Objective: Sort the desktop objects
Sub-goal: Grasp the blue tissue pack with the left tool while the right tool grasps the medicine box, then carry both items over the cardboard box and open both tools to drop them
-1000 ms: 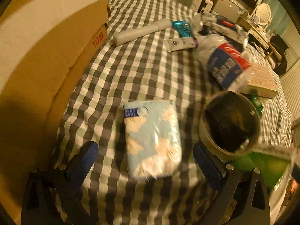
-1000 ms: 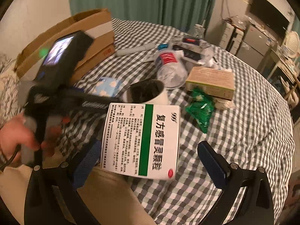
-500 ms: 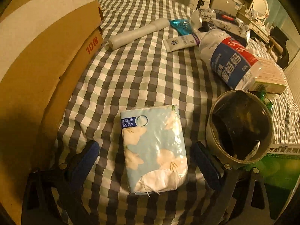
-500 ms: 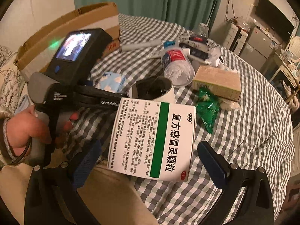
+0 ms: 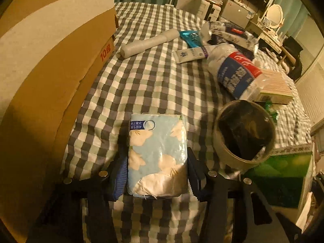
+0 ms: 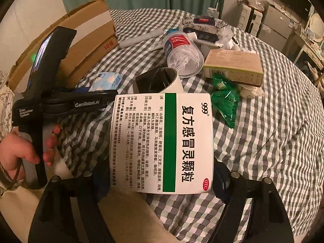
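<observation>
A: Which are the largest bodies and edges?

B: The checked table (image 5: 154, 77); along its left edge, a cardboard box (image 5: 50, 77). A bare strip of cloth lies between box and clutter. The near edge falls away under my right gripper (image 6: 162, 180).

A: And what you hold?

B: My right jaws are clamped on the white, green-banded medicine box (image 6: 162, 141), at the near rim. My left gripper (image 5: 157, 174) presses both pads against the pale-blue flowered tissue pack (image 5: 157, 156), flat on the cloth beside the tape roll (image 5: 244, 133).
</observation>
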`<state>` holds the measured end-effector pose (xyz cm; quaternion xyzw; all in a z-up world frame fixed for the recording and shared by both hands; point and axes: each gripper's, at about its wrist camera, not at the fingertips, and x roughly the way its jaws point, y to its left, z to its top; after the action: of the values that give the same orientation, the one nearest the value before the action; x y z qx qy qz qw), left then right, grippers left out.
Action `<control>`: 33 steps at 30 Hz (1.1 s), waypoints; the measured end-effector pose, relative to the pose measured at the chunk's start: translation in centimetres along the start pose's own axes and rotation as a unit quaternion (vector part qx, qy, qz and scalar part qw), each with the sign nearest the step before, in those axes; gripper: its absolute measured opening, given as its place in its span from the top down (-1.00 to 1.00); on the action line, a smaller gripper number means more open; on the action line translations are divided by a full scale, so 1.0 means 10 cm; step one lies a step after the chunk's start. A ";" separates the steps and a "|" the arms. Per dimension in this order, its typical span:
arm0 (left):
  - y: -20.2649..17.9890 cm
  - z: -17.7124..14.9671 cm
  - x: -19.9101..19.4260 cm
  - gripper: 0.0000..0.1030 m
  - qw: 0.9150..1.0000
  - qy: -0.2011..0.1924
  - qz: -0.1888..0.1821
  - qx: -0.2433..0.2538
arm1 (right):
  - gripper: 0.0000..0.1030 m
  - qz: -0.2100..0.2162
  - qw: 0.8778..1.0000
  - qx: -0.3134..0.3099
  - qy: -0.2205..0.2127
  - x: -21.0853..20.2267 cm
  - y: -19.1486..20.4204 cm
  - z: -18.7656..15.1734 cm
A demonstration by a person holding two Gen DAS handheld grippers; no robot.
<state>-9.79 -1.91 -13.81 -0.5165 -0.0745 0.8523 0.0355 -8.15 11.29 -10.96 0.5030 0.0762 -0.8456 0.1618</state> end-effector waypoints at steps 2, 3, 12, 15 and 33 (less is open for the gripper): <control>-0.02 0.05 -0.09 -0.02 1.000 -0.005 -0.007 0.010 | -0.51 -0.010 1.000 0.017 -0.021 -0.12 -0.05 -0.03; -0.03 0.04 -0.12 -0.02 1.000 -0.009 -0.008 0.017 | -0.51 -0.018 0.999 0.031 -0.036 -0.20 -0.09 -0.04; -0.13 0.44 -0.85 -0.02 0.996 -0.074 -0.040 0.040 | -0.51 -0.022 0.989 0.115 -0.091 -0.73 -0.39 -0.06; -0.14 0.48 -1.21 -0.02 0.993 -0.096 -0.043 0.055 | -0.51 -0.035 0.991 0.093 -0.094 -0.92 -0.29 0.03; 1.26 0.96 -2.91 -0.02 0.986 -0.142 0.030 0.085 | -0.51 -0.023 0.984 -0.086 -0.154 -2.24 1.02 0.93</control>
<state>-4.58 -19.23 13.91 -0.3871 0.0093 0.9210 0.0424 -2.39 3.48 13.48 0.3489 0.1342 -0.9068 0.1950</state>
